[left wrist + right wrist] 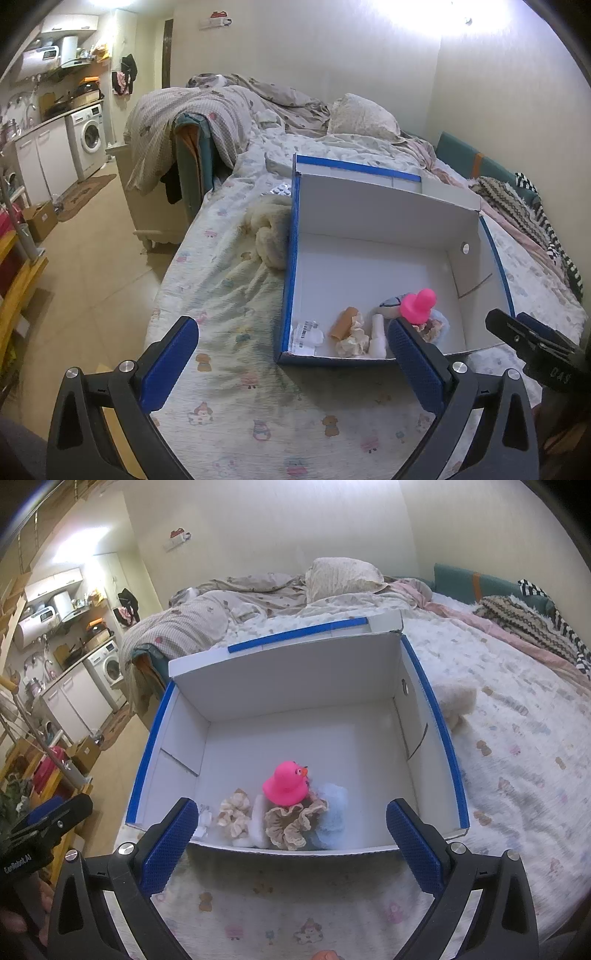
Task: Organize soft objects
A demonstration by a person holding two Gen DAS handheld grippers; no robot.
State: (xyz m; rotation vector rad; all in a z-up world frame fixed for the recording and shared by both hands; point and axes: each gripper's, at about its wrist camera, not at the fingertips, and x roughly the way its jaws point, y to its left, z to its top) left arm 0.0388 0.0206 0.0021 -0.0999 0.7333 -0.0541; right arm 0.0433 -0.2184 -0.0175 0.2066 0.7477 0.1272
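A white cardboard box with blue edges (373,221) (288,675) stands open on the bed. In its near end lie a pink rubber duck (419,305) (287,783), beige scrunchies (293,821) (352,338), a pale blue fluffy item (332,818) and a white piece (258,825). A cream fluffy soft thing (271,230) (452,699) lies on the sheet beside the box. My left gripper (293,363) is open and empty, low over the sheet before the box. My right gripper (288,843) is open and empty at the box's near wall.
The bed sheet (229,387) has a cartoon print. A rumpled duvet (207,110) and pillow (364,116) lie at the far end. Knitted and striped cloths (517,201) lie by the wall. The floor and a washing machine (90,138) are to the left.
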